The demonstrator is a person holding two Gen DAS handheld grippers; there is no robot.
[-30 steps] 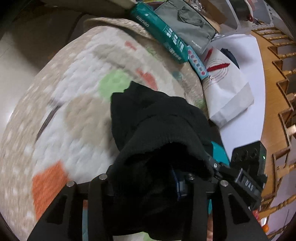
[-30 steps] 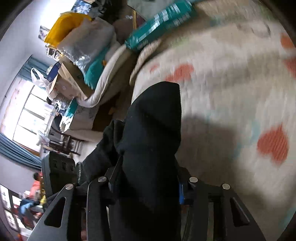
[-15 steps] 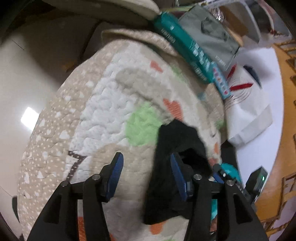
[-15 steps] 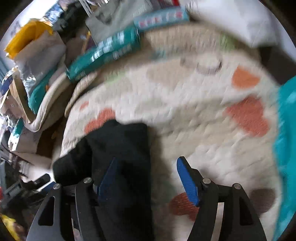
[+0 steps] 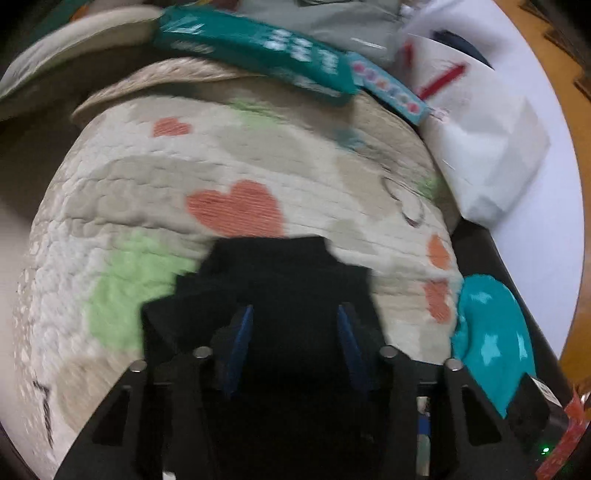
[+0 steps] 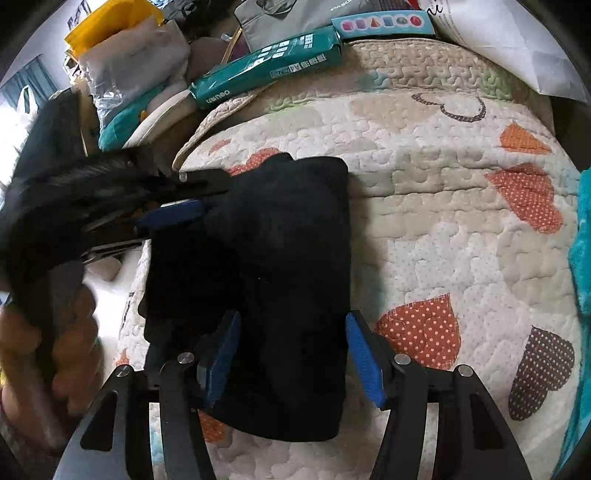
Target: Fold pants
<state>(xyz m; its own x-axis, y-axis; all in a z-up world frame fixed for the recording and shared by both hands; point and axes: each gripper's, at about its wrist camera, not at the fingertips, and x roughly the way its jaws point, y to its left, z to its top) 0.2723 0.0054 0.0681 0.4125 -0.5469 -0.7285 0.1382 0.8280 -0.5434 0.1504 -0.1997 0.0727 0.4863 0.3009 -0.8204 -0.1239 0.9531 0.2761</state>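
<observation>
The black pants (image 6: 273, 266) lie folded in a compact block on a quilted mat with hearts (image 6: 443, 206). My right gripper (image 6: 290, 343) is open, its blue pads either side of the near end of the pants. My left gripper (image 5: 293, 325) is open above the pants (image 5: 273, 277), its view blurred. It also shows in the right wrist view (image 6: 177, 216), coming in from the left with a blue pad at the pants' far left corner.
A teal box (image 6: 266, 70), a grey bag (image 6: 295, 14) and a white paper bag (image 5: 480, 147) line the mat's far edge. A teal cushion (image 5: 495, 339) lies at the mat's right. Bags and clutter (image 6: 122, 62) pile at the far left.
Both grippers were shut on the lifted pants a second ago. They have opened, and the pants now lie folded on the mat under both grippers.
</observation>
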